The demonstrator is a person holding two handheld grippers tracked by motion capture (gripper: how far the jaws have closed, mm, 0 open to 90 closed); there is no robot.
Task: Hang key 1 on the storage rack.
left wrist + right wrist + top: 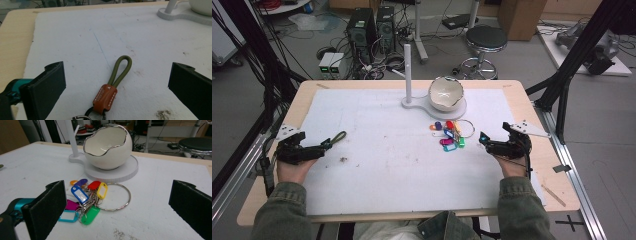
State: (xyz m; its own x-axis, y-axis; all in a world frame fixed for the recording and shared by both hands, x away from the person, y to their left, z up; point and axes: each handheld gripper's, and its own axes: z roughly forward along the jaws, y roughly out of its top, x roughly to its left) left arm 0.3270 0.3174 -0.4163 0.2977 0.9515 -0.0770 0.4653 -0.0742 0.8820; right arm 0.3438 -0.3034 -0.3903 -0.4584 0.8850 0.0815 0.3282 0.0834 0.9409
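One white mat [377, 165] covers one wooden table [257, 200]. One eggshell-shaped bowl [107, 147] sits on one white stand [125, 173]. One metal ring [113, 196] carries eight coloured key tags [82, 200], lying just before the wide-open right gripper [486, 141]. One green cord keychain [113, 85] lies between the wide-open left gripper [323, 147] jaws, untouched.

The bottom edge of the left gripper view is cutting off the metal clasp [86, 115] under the green cord keychain's [117, 77] leather tab. In the high view that keychain [337, 139] is showing too small to read. The key tags [83, 200] are overlapping, hiding each other's labels; the stool [197, 143] is running off-frame in the right gripper view
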